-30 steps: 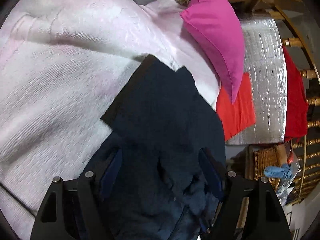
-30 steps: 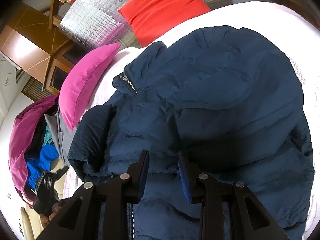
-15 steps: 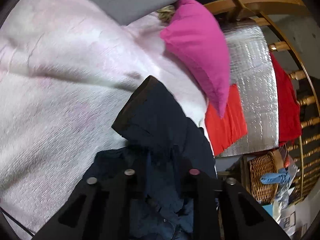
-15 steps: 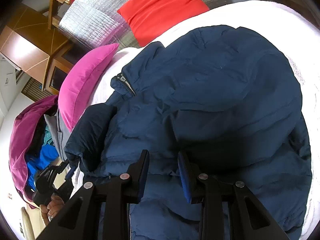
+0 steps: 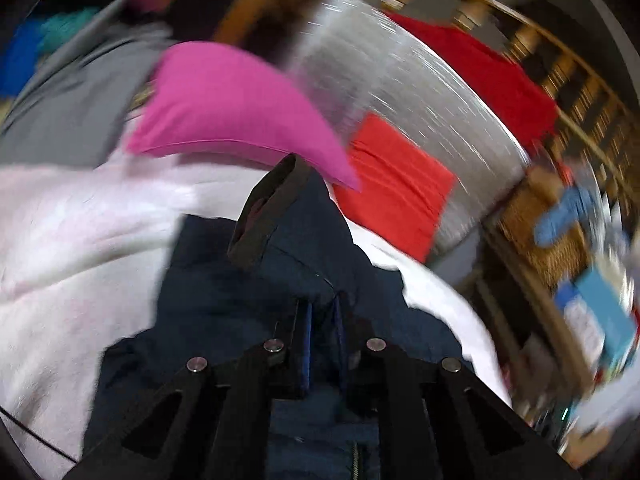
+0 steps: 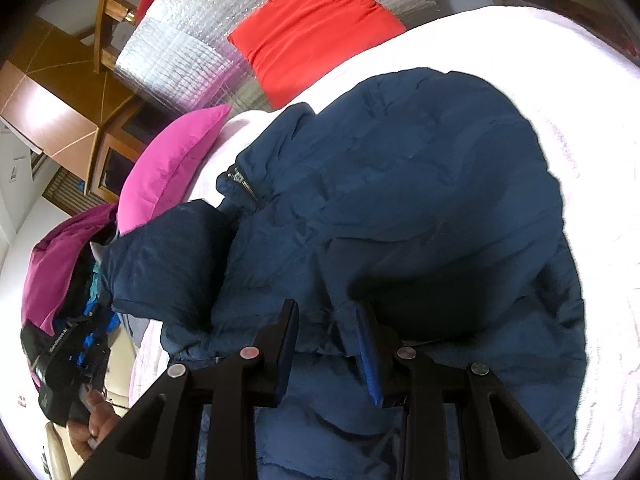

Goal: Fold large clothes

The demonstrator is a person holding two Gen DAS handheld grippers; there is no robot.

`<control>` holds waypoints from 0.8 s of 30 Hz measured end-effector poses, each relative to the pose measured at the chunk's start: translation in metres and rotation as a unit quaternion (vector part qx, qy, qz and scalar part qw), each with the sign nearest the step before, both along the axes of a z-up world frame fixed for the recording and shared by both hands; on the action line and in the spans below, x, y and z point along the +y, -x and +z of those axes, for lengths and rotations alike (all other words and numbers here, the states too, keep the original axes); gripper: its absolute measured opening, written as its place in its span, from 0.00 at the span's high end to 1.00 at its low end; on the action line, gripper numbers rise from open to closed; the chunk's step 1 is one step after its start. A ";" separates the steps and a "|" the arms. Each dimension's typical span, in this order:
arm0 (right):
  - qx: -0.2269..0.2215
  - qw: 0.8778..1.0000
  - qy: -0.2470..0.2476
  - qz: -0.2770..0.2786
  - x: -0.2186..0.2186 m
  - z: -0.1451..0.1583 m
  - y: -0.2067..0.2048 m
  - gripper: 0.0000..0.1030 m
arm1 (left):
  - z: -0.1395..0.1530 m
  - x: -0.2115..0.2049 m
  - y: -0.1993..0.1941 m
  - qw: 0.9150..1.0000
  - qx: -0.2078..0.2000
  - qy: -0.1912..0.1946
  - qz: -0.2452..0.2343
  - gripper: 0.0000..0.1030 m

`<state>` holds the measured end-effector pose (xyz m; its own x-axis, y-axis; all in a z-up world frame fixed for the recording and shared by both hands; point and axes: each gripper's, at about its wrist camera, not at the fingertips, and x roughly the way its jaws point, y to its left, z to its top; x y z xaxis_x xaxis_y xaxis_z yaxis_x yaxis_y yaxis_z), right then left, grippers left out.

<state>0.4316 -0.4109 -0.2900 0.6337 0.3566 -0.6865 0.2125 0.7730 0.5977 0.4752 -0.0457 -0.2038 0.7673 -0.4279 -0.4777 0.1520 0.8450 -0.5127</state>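
Left wrist view, nearest first: the left hand-held gripper (image 5: 322,312) has just been closing and is pinched tight on a fold of the navy puffer jacket (image 5: 224,296), so its dark-cuffed sleeve (image 5: 272,212) stands lifted off the white bedspread (image 5: 72,248), likely to swing it across the body as a first fold. In the right wrist view the right hand-held gripper (image 6: 328,344) sits narrowly parted, low over the jacket's front; whether it pinches fabric I cannot tell, though it probably anchors the garment. Beyond lie the collar zip (image 6: 244,184), a pink pillow (image 6: 172,168) and a red cushion (image 6: 312,24) against silver foil padding (image 6: 180,52). No readable brand or label shows on the jacket.
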 end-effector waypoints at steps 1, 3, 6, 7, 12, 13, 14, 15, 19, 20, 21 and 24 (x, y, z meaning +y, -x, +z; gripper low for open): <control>0.000 1.000 0.000 -0.002 -0.001 0.000 0.001 0.69 | 0.000 -0.013 0.003 1.000 -0.005 -0.017 -0.017 0.90; -0.001 1.000 -0.002 -0.006 -0.007 0.002 0.004 0.69 | -0.003 -0.043 0.008 0.997 -0.010 -0.046 -0.054 0.90; -0.005 1.000 -0.003 -0.012 -0.014 0.005 0.008 0.69 | -0.015 -0.079 0.011 0.992 0.002 -0.072 -0.099 0.90; -0.006 1.000 -0.003 -0.014 -0.016 0.006 0.010 0.69 | -0.020 -0.089 0.011 0.991 0.008 -0.078 -0.110 0.90; -0.009 1.000 -0.006 -0.026 -0.029 0.008 0.016 0.69 | -0.036 -0.122 0.017 0.983 0.028 -0.105 -0.146 0.90; -0.009 1.000 -0.007 -0.028 -0.032 0.008 0.017 0.69 | -0.038 -0.127 0.017 0.981 0.031 -0.112 -0.153 0.90; -0.009 0.999 -0.009 -0.031 -0.035 0.008 0.018 0.69 | -0.040 -0.130 0.018 0.980 0.034 -0.118 -0.155 0.89; -0.009 0.999 -0.010 -0.033 -0.037 0.008 0.018 0.69 | -0.041 -0.130 0.019 0.980 0.040 -0.119 -0.155 0.89; -0.010 0.999 -0.012 -0.042 -0.044 0.009 0.020 0.69 | -0.045 -0.136 0.014 0.975 0.065 -0.098 -0.190 0.55; -0.011 0.999 -0.013 -0.044 -0.044 0.009 0.020 0.69 | -0.042 -0.139 0.018 0.973 0.051 -0.109 -0.196 0.54; -0.011 0.999 -0.014 -0.046 -0.044 0.010 0.020 0.69 | -0.041 -0.139 0.023 0.973 0.037 -0.121 -0.193 0.54; -0.016 0.999 -0.014 -0.050 -0.045 0.013 0.021 0.69 | -0.032 -0.141 0.026 0.974 0.014 -0.118 -0.191 0.54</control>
<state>0.4106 -0.4562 -0.2768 0.6888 0.3087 -0.6560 0.2689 0.7316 0.6265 0.4489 -0.1869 -0.2356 0.5583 -0.5554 -0.6163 0.4673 0.8243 -0.3196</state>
